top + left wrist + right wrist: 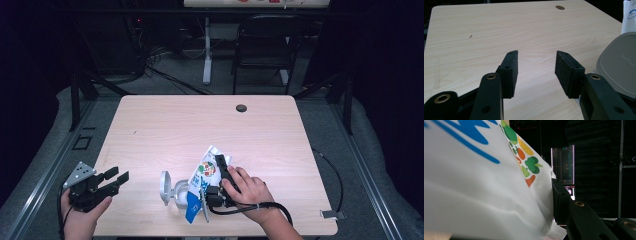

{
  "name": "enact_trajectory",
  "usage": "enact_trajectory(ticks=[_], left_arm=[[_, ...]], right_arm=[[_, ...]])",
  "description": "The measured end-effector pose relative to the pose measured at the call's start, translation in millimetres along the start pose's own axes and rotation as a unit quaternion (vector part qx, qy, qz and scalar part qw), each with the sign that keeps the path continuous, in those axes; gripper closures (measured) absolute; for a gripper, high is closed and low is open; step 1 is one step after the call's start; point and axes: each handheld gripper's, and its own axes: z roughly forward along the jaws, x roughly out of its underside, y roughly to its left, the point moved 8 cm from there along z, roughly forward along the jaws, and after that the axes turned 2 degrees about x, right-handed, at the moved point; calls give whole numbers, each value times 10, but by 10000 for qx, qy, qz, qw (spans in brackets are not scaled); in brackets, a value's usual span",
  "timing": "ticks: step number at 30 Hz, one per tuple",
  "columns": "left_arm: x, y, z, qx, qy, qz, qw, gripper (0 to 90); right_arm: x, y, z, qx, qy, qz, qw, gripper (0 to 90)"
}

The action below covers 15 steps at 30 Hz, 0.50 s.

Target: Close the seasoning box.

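My right gripper (218, 176) is clamped on a bag (204, 172), one pad (560, 195) pressed flat against its side. The bag is glossy white plastic, creased, printed with blue lettering and a round cluster of green, orange and red vegetables. It lies at the near middle of the table (165, 125), its long axis running from the near edge up and slightly right, the crimped top end pointing far-right. Its lower end rests against an open grey tub (177, 192) whose round lid (164, 187) stands up on the left side. My left gripper (107, 182) hovers at the near left corner, well apart from the bag, jaws spread wide with nothing between them; just beside it in the left gripper view is the lid (621, 65). A dark grommet hole (241, 108) sits at the far side.
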Motion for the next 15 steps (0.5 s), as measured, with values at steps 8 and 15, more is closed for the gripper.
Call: enact_trajectory(ticks=[8,15], left_arm=[[2,3,-2,-9,8,-14,10000,539],[3,3,2,-5,-3,-18,10000,539]], right_arm=[[-15,0,-9,-2,-5,-63,10000,725],[-7,-4,-17,-4,21,-104,9999,726]])
